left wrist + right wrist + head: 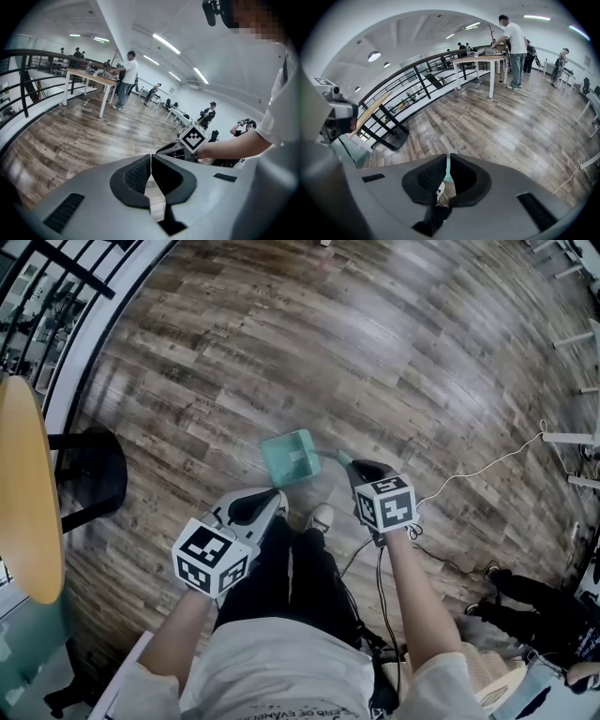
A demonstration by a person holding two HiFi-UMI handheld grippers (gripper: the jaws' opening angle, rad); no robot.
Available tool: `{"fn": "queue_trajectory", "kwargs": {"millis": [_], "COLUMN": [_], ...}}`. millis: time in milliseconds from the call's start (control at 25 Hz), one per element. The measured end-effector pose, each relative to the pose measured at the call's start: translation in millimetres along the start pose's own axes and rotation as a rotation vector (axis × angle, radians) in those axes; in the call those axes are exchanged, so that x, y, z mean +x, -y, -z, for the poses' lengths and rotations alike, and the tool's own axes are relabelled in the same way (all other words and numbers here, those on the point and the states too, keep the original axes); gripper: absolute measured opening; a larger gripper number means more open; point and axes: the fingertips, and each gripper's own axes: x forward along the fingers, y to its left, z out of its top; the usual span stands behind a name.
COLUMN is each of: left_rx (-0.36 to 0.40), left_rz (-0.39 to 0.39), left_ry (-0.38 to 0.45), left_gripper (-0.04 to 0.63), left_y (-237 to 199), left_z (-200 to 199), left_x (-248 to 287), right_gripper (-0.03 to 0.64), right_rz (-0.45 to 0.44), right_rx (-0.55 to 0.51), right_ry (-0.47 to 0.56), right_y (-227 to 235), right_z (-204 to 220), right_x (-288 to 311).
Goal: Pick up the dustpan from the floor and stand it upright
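My right tongs (448, 161) are pinched almost together on a thin teal strip, which I take to be the handle (341, 458) of the dustpan (291, 457). Only a sliver of it shows between the black pads (432, 174). My left tongs (151, 161) are closed with the tips meeting and nothing in them; only boards show through the gap lower down. They hang just left of the pan and do not touch it.

The dustpan is just ahead of my shoes (322, 517), in the open part of the floor (394, 352), well away from the railing (70, 270) along its left edge. From above the pan looks like a squarish teal box, with the handle running from its right corner back into my right tongs. I cannot tell whether its lower edge rests on the boards or hangs just clear of them.

It looks like thin moulded plastic, so I expect it to be light, stiff and not fragile, but smooth. With the pan's weight sitting out to one side of a narrow pinch, it may swivel between the pads. A hold low on the handle, near the pan, should give the most control. My free left tongs could steady the rim while I stand it up.

A white cable (478, 470) trails over the boards to my right, and a round table (23, 493) stands far to my left.
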Motion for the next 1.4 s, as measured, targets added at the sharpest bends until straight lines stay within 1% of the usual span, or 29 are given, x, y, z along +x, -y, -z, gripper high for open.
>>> {"fn": "queue_trajectory", "kwargs": {"millis": [120,280,440,560,720,920,1040,1160,1400], "left_rx": [0.027,0.063,0.101,0.101,0.093,0.136,0.163,0.164,0.184], "left_rz": [-0.001,-0.004,-0.005,-0.019,-0.062,-0.092,-0.095,-0.090,-0.069], "left_ry": [0.013,0.019,0.018,0.036,0.042,0.077,0.102,0.122,0.125], "left_gripper": [0.025,0.025,0.025,0.025,0.025,0.025,0.025,0.025,0.025], "left_y": [8.1,28.5,57.5,70.0,82.3,101.1,110.7,118.5,128.2], "left_z": [-21.3,-41.8,-60.8,-69.3,-78.8,-97.6,-104.4,-107.7,-110.4], "left_x": [-5.0,-15.3,-22.6,-33.2,-49.9,-64.4,-68.4,-70.1,-77.2], "right_gripper": [0.041,0.041,0.041,0.041,0.041,0.041,0.041,0.040,0.034], "right_rz": [-0.018,-0.046,-0.043,-0.033,-0.011,0.031,0.036,0.039,0.041], "right_rx": [0.030,0.081,0.094,0.111,0.098,0.070,0.069,0.063,0.081], "right_ry": [0.068,0.152,0.236,0.290,0.331,0.385,0.406,0.420,0.434], "right_y": [-6.2,-21.6,-32.2,-43.3,-58.7,-69.0,-77.5,-85.3,-93.3], "right_z": [-19.8,-34.7,-54.1,-60.2,-56.2,-55.5,-59.1,-61.7,-65.1], "right_x": [-30.7,-76.5,-127.1,-160.8,-199.5,-234.5,-246.5,-255.1,-261.4]}}
